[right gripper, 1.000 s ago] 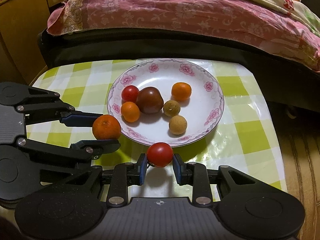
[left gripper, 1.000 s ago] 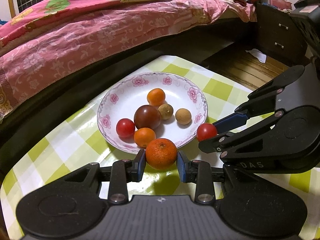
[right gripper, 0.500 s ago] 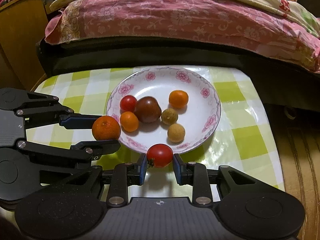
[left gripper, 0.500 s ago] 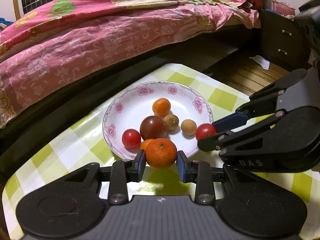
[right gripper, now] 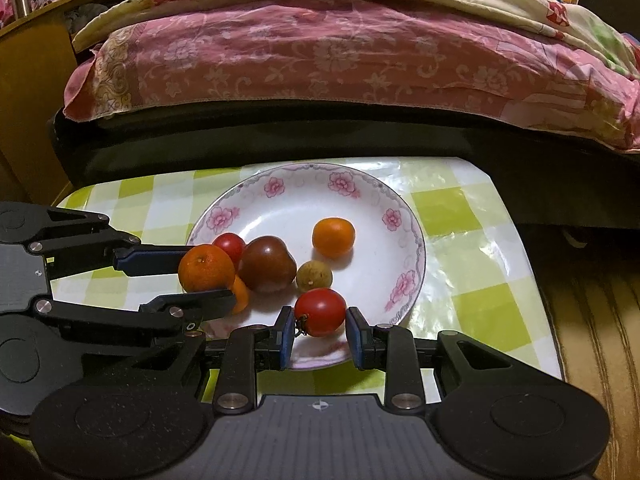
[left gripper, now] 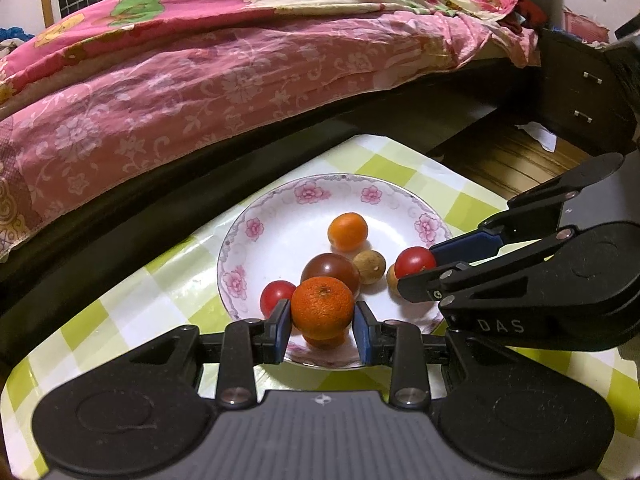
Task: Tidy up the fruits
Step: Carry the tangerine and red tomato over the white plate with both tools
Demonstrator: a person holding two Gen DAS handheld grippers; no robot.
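1. Left wrist view: left gripper (left gripper: 322, 328) fingers clamp the mandarin (left gripper: 322, 307), held over the plate (left gripper: 256, 216) near edge. 6 fruits lie on the plate already.
2. Right wrist view: right gripper (right gripper: 319, 334) fingers nearly closed, pinching the red tomato (right gripper: 320, 311) above the plate's front rim; bench (right gripper: 472, 248) shows no loose fruit.
3. Judgement: nearly done; only 2 drops left, w/ both fruits unreleased.

Home bedroom — bed (left gripper: 240, 80) with pink quilt, likely nightstand (left gripper: 580, 96)
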